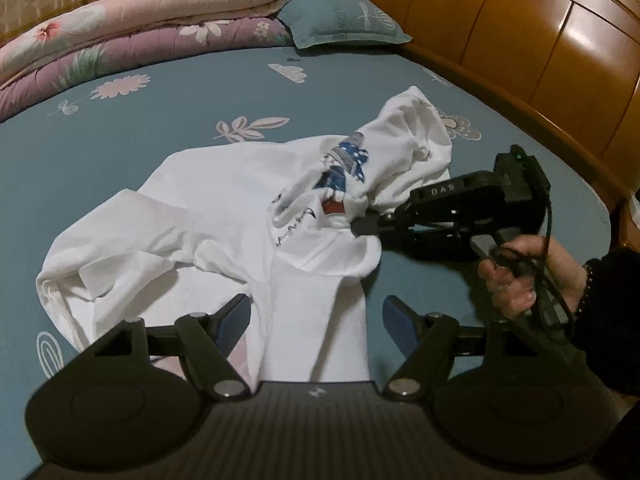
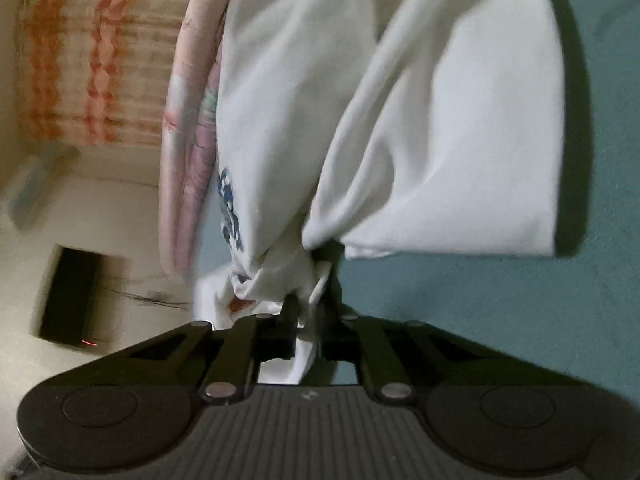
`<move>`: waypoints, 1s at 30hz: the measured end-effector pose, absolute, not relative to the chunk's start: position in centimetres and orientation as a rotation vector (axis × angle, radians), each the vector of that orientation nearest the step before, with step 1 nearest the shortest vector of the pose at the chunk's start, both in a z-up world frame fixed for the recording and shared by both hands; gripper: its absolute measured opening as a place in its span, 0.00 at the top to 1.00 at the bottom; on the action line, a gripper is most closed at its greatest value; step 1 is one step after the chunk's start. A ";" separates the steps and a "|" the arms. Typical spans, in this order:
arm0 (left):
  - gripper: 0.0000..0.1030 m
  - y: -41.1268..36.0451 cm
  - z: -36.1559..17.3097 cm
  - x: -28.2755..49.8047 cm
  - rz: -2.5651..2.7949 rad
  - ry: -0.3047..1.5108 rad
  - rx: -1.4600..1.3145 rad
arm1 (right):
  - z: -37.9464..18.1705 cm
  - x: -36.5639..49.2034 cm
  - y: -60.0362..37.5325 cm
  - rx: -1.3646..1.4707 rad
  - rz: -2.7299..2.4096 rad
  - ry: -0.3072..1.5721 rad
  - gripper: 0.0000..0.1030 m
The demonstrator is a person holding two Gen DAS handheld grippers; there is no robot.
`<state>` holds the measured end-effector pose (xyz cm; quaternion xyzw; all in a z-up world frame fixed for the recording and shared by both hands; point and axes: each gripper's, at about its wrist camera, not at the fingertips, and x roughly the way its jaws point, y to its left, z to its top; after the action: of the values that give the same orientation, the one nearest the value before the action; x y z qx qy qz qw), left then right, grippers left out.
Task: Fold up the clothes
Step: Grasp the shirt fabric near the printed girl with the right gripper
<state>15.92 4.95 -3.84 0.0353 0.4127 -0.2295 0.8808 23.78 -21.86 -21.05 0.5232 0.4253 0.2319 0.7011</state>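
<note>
A white T-shirt (image 1: 224,208) with a blue and red print lies crumpled on the blue bedsheet (image 1: 140,136). My right gripper (image 1: 360,226), held by a hand at the right, is shut on a bunched fold of the shirt near the print. In the right wrist view the same gripper (image 2: 306,300) pinches the gathered white cloth (image 2: 400,120), which fans out in front of it. My left gripper (image 1: 316,320) hovers open over the shirt's near part, with a strip of cloth lying below and between its blue-padded fingers (image 1: 236,320), not pressed.
Folded pink and purple quilts (image 1: 120,40) and a blue pillow (image 1: 340,20) lie at the head of the bed. A wooden bed frame (image 1: 540,60) curves along the right side. The right wrist view shows a dark box (image 2: 76,296) on the floor by a curtain.
</note>
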 end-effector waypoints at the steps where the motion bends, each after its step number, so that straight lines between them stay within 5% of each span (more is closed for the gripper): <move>1: 0.29 4.9 -3.8 15.8 -0.485 0.857 0.073 | -21.0 23.8 -21.7 1.154 0.524 0.943 0.91; 17: 0.29 5.1 -4.0 15.0 -0.477 0.874 0.082 | -18.7 21.8 -22.9 1.129 0.477 0.903 0.94; 19: 0.29 5.0 -3.9 14.9 -0.475 0.871 0.086 | -19.0 21.7 -22.9 1.157 0.453 0.938 0.87; 20: 0.29 5.0 -3.9 14.8 -0.474 0.870 0.087 | -19.3 21.6 -23.0 1.172 0.431 0.959 0.76; 24: 0.28 5.2 -4.0 14.8 -0.481 0.872 0.076 | -19.6 20.8 -22.3 1.192 0.416 0.958 0.70; 28: 0.28 5.1 -4.4 15.1 -0.469 0.889 0.084 | -19.5 22.0 -20.6 1.154 0.399 0.940 0.75; 30: 0.28 4.9 -4.5 15.1 -0.479 0.889 0.079 | -19.6 22.7 -19.7 1.133 0.409 0.936 0.85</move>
<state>15.13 4.94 -4.50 0.0380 0.4259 -0.2292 0.8744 22.74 -19.74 -19.64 0.5131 0.4238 0.1852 0.7231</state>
